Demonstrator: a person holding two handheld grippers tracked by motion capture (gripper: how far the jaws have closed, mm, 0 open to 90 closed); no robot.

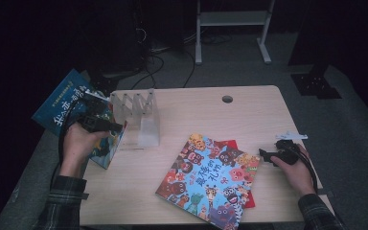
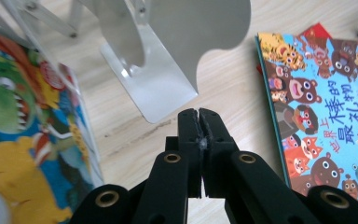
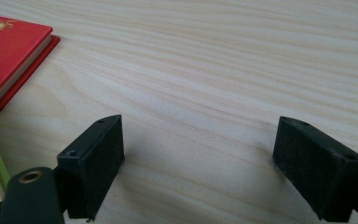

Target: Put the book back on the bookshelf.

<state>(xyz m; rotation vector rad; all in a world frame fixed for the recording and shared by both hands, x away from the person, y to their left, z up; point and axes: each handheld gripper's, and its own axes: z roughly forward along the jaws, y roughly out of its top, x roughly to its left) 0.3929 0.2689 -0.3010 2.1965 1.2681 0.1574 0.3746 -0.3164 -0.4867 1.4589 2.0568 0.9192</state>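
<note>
The left gripper [image 1: 106, 125] hovered near the table's [image 1: 249, 115] left edge with its jaws pressed together on nothing, just beside a picture book [image 1: 106, 146] that leaned at that edge against the white metal bookstand [image 1: 143, 115]. The right gripper [image 1: 266, 155] rested near the right edge, jaws spread wide over bare wood. Between them, toward the front edge, a blue animal book [image 1: 208, 179] lay flat on a red book [image 1: 230, 144].

Pale wood table [image 1: 249, 103] lit bright, dark room around. Grey floor [image 1: 350, 124]; white frame [image 1: 232, 28] at twelve o'clock, cables [image 1: 158, 64] at eleven.
</note>
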